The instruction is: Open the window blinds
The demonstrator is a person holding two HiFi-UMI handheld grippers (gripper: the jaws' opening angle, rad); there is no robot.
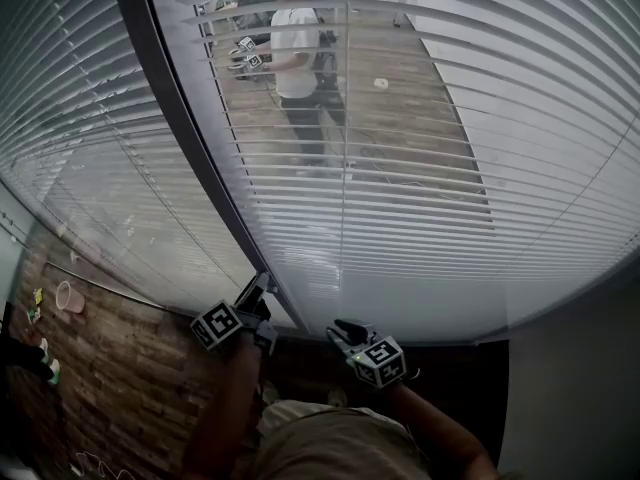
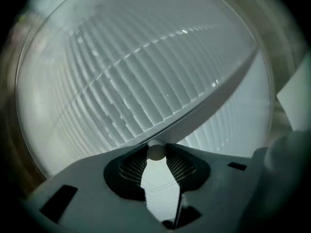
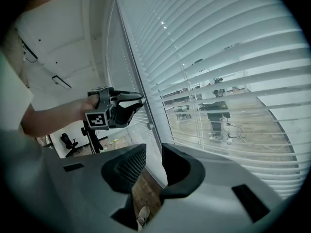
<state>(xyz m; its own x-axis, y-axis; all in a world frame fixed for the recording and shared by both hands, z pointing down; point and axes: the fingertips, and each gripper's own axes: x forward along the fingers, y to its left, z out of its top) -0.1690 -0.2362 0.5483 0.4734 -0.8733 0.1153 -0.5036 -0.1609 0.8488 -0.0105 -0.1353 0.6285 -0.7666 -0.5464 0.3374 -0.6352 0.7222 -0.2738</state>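
One blind-wand knob, pinched between left gripper jaw tips

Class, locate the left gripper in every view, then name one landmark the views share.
Head view: left gripper, bottom, left of centre.
Left gripper view: the gripper fills the bottom, shut on the wand knob.
Right gripper view: left of centre.
Shared landmark: dark window post.

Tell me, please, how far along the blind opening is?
Done: the right blind's slats are tilted open, a floor showing through. In hand: the left gripper is clamped on a round wand tip beside the window frame. Left: the left blind looks closed; the right gripper is shut, empty.
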